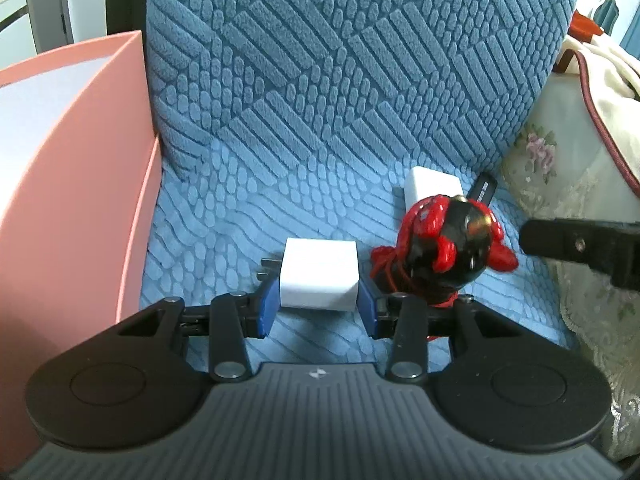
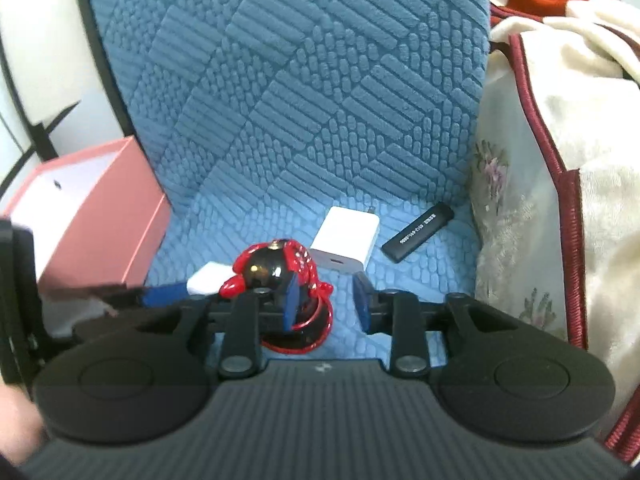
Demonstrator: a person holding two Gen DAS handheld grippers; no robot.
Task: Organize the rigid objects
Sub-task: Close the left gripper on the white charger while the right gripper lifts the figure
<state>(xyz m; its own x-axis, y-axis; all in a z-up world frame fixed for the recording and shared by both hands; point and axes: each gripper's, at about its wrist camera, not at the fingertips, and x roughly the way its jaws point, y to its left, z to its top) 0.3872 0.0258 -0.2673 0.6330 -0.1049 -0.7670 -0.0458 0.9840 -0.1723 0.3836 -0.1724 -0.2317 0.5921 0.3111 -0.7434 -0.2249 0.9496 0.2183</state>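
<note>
My left gripper (image 1: 318,304) is shut on a small white plug cube (image 1: 319,275), its blue pads pressed on both sides, low over the blue cushion (image 1: 248,216). A black and red figurine (image 1: 440,244) stands just right of it. A second white charger (image 2: 345,242) and a black USB stick (image 2: 418,232) lie behind on the cushion. My right gripper (image 2: 326,300) is open and empty, its left pad beside the figurine (image 2: 280,276), which sits mostly outside the jaws. The held cube shows in the right wrist view (image 2: 208,278).
A pink open box (image 1: 80,184) stands at the left edge of the cushion, also in the right wrist view (image 2: 104,216). A floral cream cover (image 2: 540,240) with a red-trimmed cloth borders the right side. The cushioned backrest (image 1: 340,60) rises behind.
</note>
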